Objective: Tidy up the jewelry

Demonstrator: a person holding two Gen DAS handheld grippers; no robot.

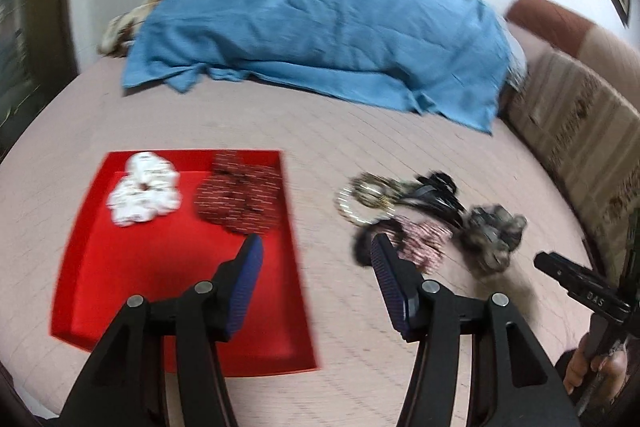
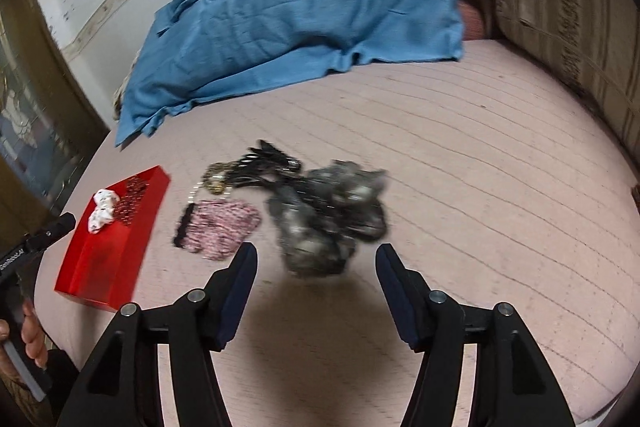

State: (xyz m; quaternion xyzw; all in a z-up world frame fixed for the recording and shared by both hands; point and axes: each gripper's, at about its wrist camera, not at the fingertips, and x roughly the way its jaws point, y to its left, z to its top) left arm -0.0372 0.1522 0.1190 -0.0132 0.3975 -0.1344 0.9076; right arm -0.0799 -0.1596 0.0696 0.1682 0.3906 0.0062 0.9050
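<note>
A red tray [image 1: 132, 291] lies on the pink bed and holds a white scrunchie [image 1: 144, 195] and a dark red scrunchie [image 1: 240, 199]. To its right lies a pile: gold bangles [image 1: 366, 199], a black hair clip [image 1: 436, 195], a pink-and-white scrunchie [image 1: 424, 239] and a grey scrunchie [image 1: 492, 235]. My left gripper [image 1: 316, 251] is open and empty over the tray's right edge. My right gripper [image 2: 316, 259] is open and empty just in front of the grey scrunchie [image 2: 328, 215]. The tray [image 2: 104, 259] and the pink scrunchie [image 2: 224, 227] show at left there.
A crumpled blue cloth [image 1: 320, 23] covers the far part of the bed. A striped cushion [image 1: 580, 131] runs along the right side. The pink bedspread [image 2: 460, 187] stretches to the right of the pile. A dark door frame stands at the left.
</note>
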